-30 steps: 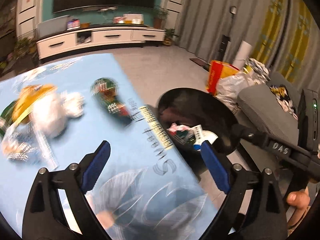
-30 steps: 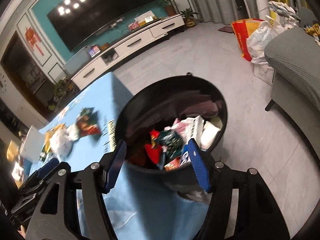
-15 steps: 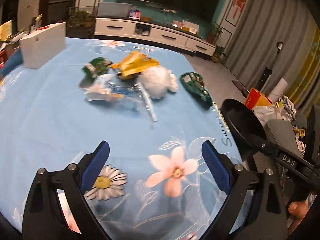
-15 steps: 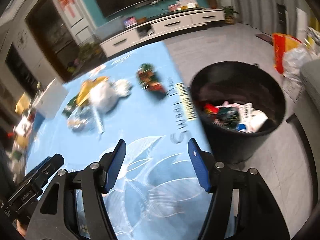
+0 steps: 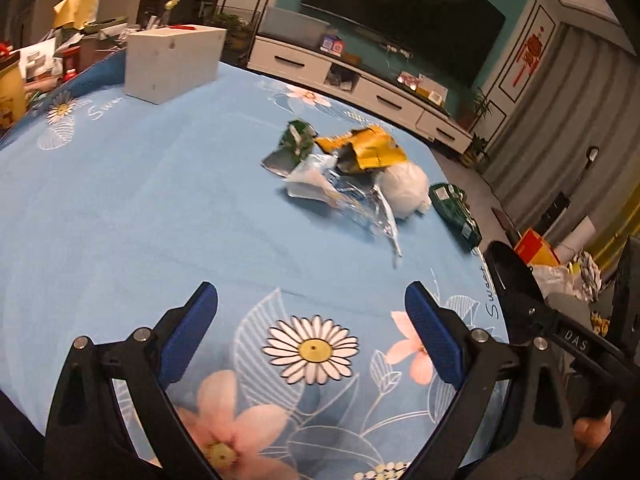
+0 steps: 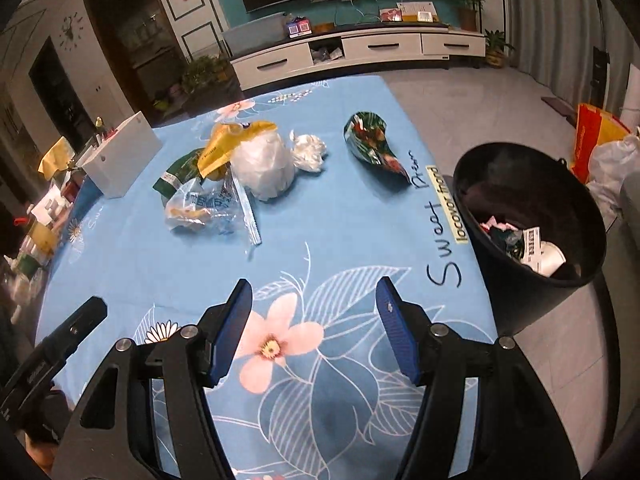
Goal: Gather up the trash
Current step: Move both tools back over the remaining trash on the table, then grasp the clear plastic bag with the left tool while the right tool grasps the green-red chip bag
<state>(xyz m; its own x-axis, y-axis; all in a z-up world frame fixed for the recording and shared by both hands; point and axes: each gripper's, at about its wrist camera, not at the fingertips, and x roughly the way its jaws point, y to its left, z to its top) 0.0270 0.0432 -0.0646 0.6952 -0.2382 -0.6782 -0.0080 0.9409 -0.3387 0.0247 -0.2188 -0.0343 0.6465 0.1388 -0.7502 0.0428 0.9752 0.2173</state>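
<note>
Blue tablecloth (image 6: pixel 132 256) lies bare before trash bin (image 6: pixel 532 288) beside its edge.

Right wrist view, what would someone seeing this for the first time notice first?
Most striking is the heap of trash in the middle of the blue flowered tablecloth: a yellow wrapper, a white plastic bag and clear packaging lie bunched together, with a dark green snack bag apart to their right. Past the table's right edge stands a black bin already holding litter. In the foreground the right claw hangs open and empty.
</note>
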